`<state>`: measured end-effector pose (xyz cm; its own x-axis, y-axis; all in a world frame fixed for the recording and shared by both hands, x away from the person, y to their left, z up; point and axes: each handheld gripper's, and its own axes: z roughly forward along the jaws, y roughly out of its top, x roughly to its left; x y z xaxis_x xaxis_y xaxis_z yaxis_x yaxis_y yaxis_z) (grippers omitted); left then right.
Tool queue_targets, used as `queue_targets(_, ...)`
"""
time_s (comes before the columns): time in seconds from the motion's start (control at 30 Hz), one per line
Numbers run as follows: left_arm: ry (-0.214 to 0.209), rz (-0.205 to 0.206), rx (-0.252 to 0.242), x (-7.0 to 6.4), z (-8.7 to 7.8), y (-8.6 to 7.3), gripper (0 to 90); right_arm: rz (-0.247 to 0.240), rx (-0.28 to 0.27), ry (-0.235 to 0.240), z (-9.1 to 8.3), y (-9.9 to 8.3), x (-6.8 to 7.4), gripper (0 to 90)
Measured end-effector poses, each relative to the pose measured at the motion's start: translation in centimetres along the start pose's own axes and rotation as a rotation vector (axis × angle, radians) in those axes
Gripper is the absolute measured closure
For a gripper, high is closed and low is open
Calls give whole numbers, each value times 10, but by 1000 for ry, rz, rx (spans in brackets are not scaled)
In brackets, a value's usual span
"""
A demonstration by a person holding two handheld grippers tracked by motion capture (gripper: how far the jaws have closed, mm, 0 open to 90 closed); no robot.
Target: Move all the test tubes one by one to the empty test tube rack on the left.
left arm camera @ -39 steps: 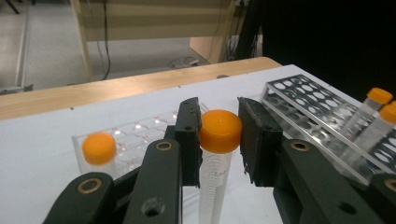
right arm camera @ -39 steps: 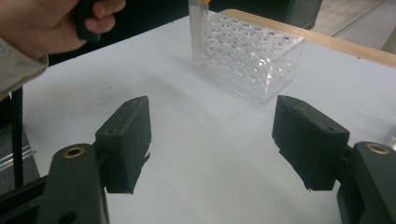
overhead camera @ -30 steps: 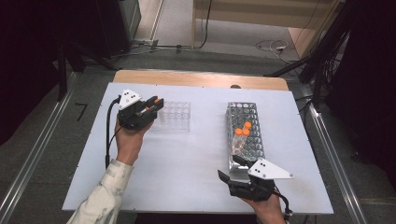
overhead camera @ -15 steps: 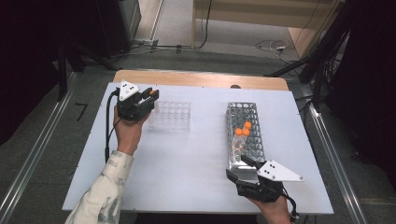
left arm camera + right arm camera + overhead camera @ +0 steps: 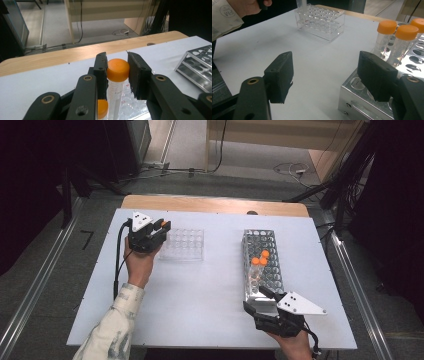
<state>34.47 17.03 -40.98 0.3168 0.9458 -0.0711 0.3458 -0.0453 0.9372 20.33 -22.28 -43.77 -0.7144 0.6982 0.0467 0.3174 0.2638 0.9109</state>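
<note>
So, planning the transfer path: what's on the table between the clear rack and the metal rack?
Nothing: in the high view, bare white table separates the clear rack from the metal rack.

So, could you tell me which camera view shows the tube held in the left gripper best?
The left gripper view: the orange-capped tube stands upright, clamped between the jaws of the left gripper. The high view shows a speck of orange at that gripper. The right gripper view catches the tube's lower end above the clear rack.
</note>
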Motion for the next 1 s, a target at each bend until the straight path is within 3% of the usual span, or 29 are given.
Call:
queue_targets(0.33, -6, -2, 10, -1, 1, -7, 690, 0, 4, 2, 1, 0, 0, 277)
queue_targets(0.53, -23, -9, 8, 0, 0, -6, 609, 1, 5, 3, 1, 0, 0, 276)
queue_targets(1.0, -70, -60, 12, -7, -11, -7, 212, 12, 0, -28, 1, 0, -6, 276)
